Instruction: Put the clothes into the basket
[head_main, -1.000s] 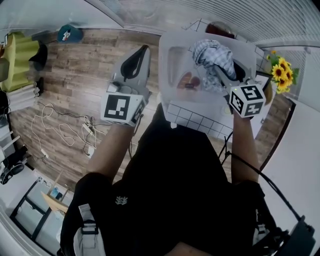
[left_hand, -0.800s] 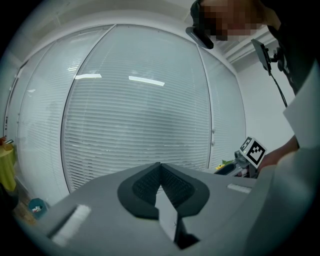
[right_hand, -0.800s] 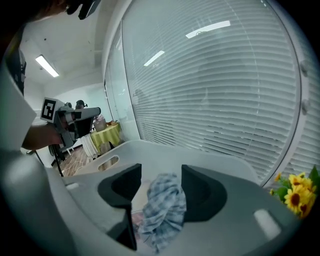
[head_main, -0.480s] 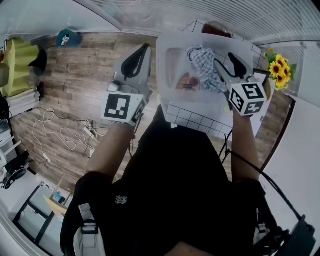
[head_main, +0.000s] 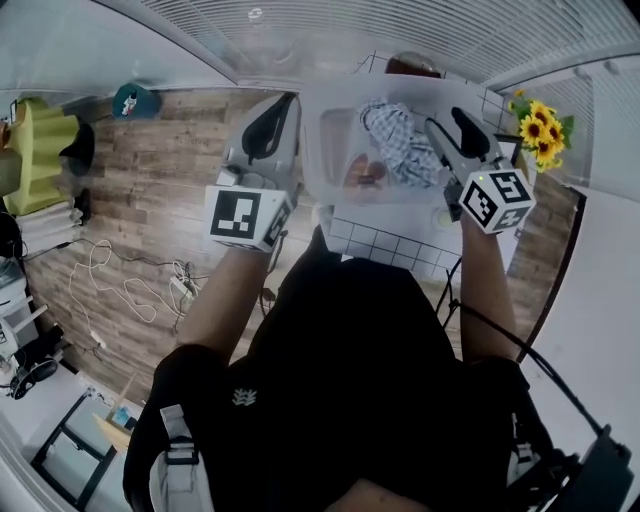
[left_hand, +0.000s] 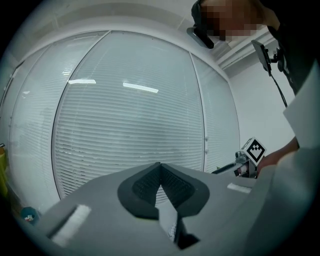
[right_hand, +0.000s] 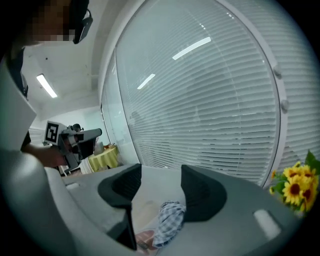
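In the head view, I have the brown wooden plank floor (head_main: 140, 180) filling the left of the frame. Just right of it is my left gripper (head_main: 282, 108), held over the floor beside the left wall of the translucent white plastic basket (head_main: 312, 150). In the left gripper view its jaws are pressed together at the tips with nothing between them.

The basket sits at upper centre on a white tiled tabletop (head_main: 385, 245). Inside it lies a blue-and-white checked cloth (head_main: 392, 140), bunched toward the right half, with a reddish-brown garment (head_main: 362, 170) just to its lower left.

My right gripper (head_main: 446, 120) hangs over the basket's right side. Its jaws stand apart and empty; in the right gripper view the checked cloth shows through the gap, lying lower down in the basket and free of both pads.

Yellow sunflowers (head_main: 535, 128) stand at the far right.
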